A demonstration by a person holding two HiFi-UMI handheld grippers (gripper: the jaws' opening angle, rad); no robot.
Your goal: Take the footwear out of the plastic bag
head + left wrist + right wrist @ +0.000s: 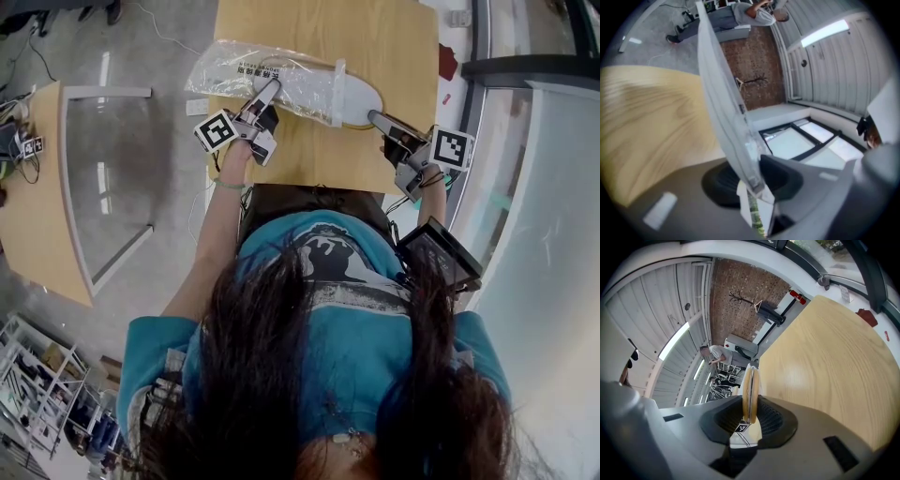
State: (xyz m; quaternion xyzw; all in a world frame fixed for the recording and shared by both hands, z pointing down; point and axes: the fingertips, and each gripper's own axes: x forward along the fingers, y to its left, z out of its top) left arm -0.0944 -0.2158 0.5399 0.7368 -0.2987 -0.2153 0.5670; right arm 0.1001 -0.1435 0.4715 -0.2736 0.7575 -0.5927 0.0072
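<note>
A clear plastic bag (246, 71) lies across the wooden table (319, 28). A flat white slipper (358, 98) sticks out of the bag's right end. My left gripper (271, 90) is shut on the bag's near edge; in the left gripper view the bag (721, 105) runs edge-on between the dark pads (780, 176). My right gripper (373, 116) is shut on the slipper's free end. In the right gripper view the thin tan-and-white slipper (750, 392) stands edge-on between the jaws of that gripper (750, 422). How much footwear is inside the bag is hidden.
A second wooden table (37, 206) and a glass panel in a white frame (108, 178) stand to the left. A glass wall with dark framing (525, 84) runs along the right. A small red thing (447, 62) lies past the table's right edge.
</note>
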